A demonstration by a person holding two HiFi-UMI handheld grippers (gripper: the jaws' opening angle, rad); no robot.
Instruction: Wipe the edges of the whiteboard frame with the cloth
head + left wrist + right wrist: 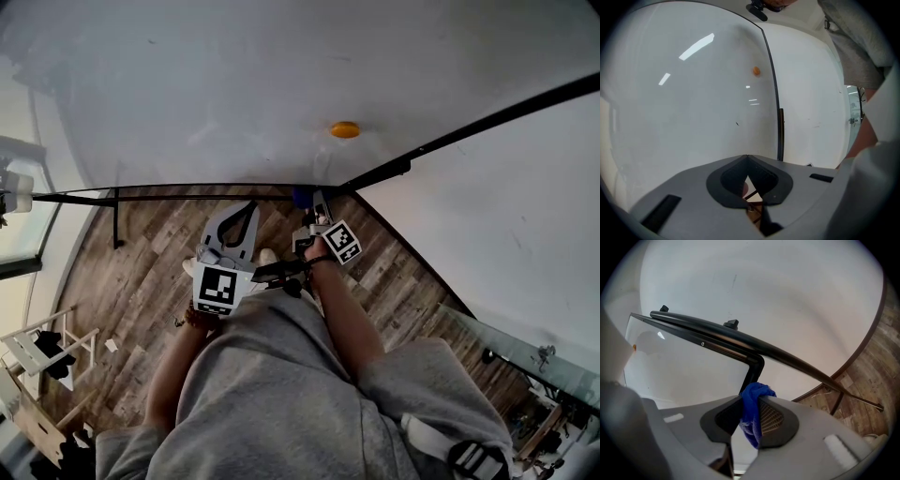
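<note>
Blue cloth in right claw

The whiteboard looked smooth and glossy; its frame was smooth, faintly shiny; the cloth was soft, fuzzy fabric; the floor was matt wood planking.

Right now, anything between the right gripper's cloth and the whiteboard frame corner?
Nothing. In the right gripper view the blue cloth, clamped in the right gripper, sits right at the black frame corner; contact can't be confirmed.
</note>
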